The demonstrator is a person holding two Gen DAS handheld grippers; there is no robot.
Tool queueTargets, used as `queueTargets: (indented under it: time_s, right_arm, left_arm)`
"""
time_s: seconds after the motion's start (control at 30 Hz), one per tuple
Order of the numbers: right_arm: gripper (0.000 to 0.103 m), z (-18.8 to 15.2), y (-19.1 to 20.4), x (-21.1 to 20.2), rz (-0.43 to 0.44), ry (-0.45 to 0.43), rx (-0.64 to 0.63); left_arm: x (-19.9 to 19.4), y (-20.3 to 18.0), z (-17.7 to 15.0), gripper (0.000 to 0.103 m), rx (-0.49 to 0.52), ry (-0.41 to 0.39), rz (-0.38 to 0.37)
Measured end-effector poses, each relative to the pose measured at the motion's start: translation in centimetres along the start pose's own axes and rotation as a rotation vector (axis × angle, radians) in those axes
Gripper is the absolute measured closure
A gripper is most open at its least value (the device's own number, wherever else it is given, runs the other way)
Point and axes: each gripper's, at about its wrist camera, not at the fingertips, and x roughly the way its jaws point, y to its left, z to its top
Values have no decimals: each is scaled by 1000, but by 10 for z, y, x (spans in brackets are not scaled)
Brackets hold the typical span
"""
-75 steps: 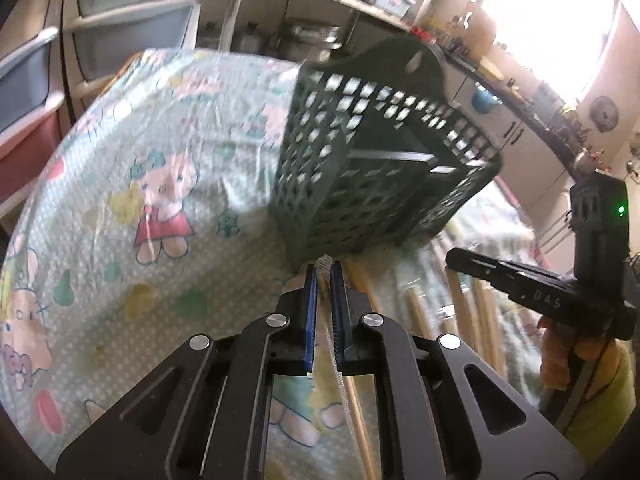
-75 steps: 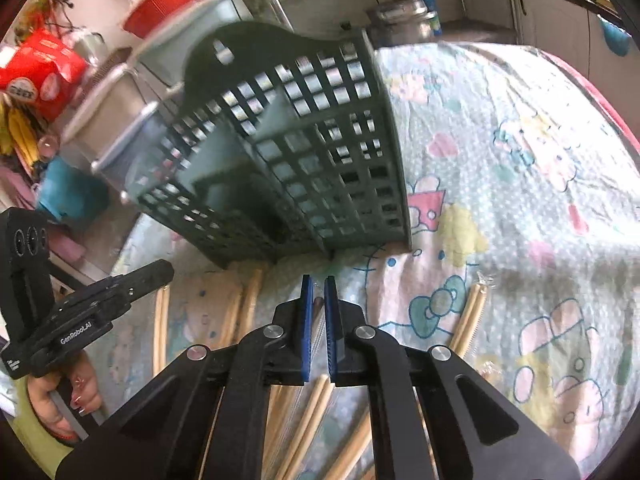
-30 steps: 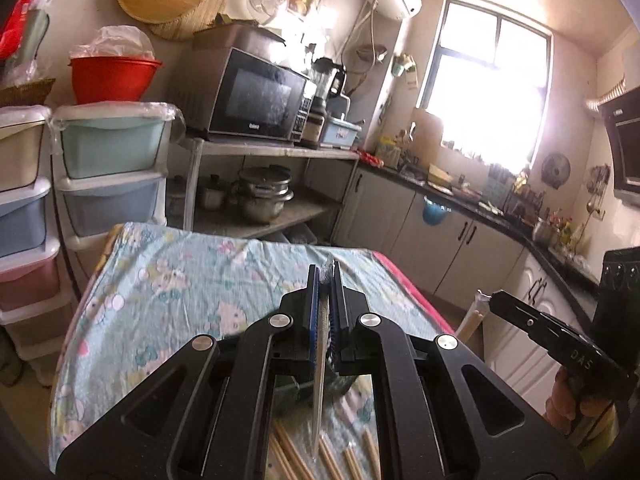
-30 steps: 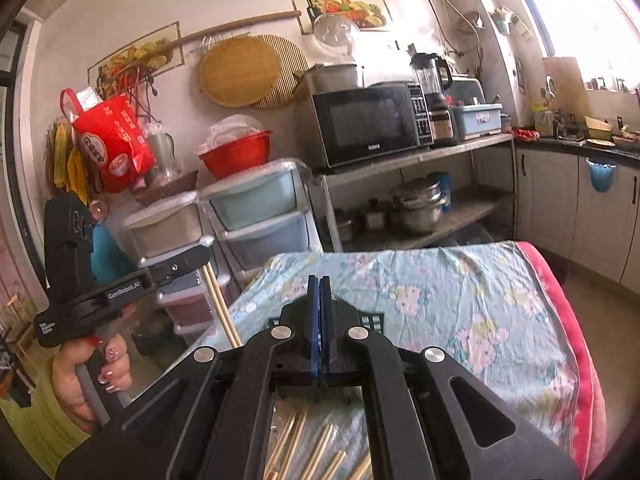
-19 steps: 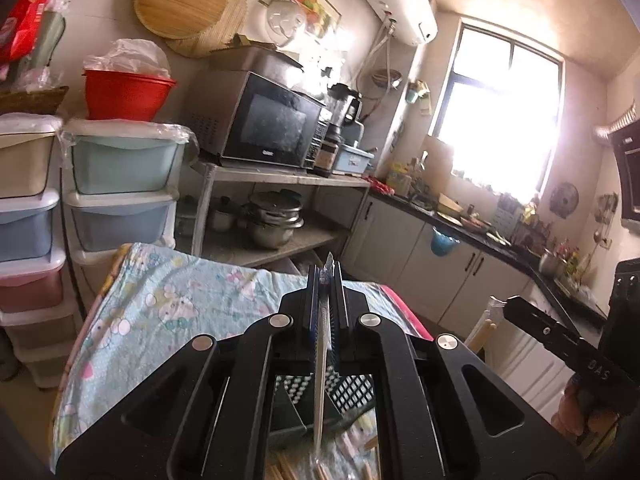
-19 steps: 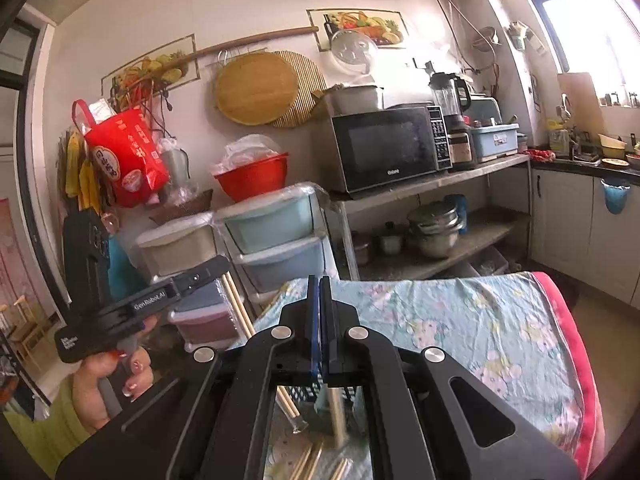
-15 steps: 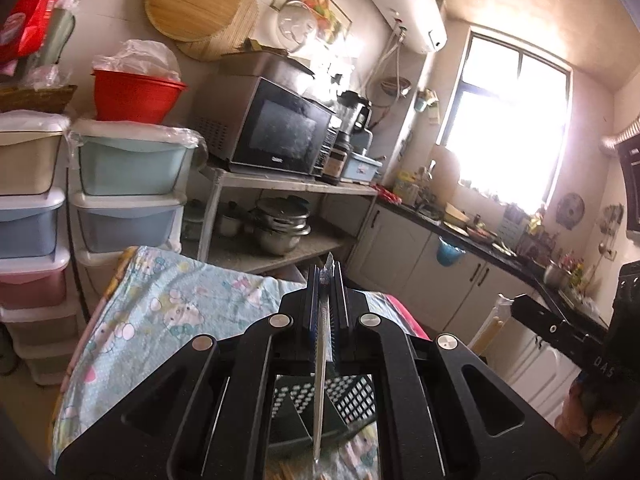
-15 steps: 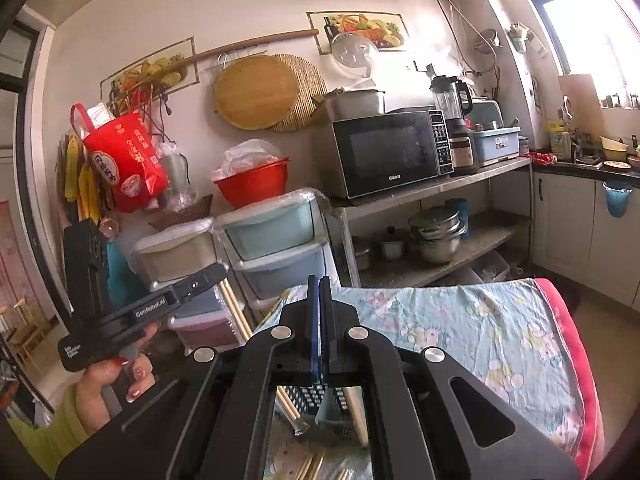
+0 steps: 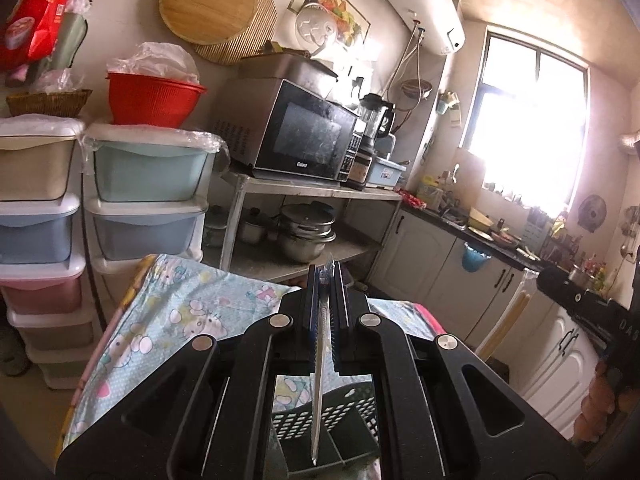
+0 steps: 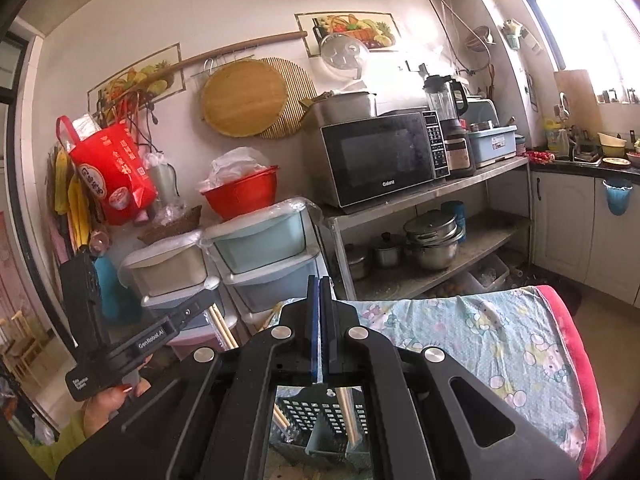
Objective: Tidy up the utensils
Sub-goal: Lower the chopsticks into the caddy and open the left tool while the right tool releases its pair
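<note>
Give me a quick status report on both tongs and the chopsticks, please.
Left tongs shut on wrapped chopsticks, hanging above the green utensil basket. Right tongs shut on another pair. Nothing blocking the basket.

Wrapped chopsticks [image 9: 320, 364] hanging upright above dark perforated utensil basket [image 9: 352, 408], another pair [image 10: 347, 412] likewise

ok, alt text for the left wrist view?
The left gripper is shut on wrapped chopsticks that hang down over a dark slotted utensil basket on a cartoon-print tablecloth. At right, the right gripper holds another wrapped pair. A cluttered kitchen with a microwave lies behind.
</note>
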Motion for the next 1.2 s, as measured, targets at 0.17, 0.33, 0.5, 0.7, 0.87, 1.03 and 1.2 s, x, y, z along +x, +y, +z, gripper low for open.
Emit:
queueTargets:
  time_s: [0.17, 0.33, 0.5, 0.7, 0.87, 1.03, 1.2]
  right_arm:
    - [102, -4, -6, 14, -12, 24, 9]
    - [102, -14, -15, 23, -39, 52, 28]
    - [101, -23, -21, 28, -62, 68, 36]
    - [98, -36, -31, 33, -99, 98, 57]
    - [70, -45, -39, 28, -125, 99, 77]
    - [52, -53, -41, 20, -158, 86, 64]
    - [39, -59, -43, 11, -178, 76, 54]
  left_arm:
    - [13, 2, -11, 100, 15, 24, 13]
    - [25, 3, -25, 100, 35, 62, 25]
    - [33, -4, -40, 100, 85, 101, 34]
    - [36, -7, -53, 100, 107, 124, 36]
    - [34, -7, -59, 94, 111, 131, 47]
    - [30, -4, -63, 67, 100, 134, 69]
    - [22, 2, -66, 45, 55, 129, 66]
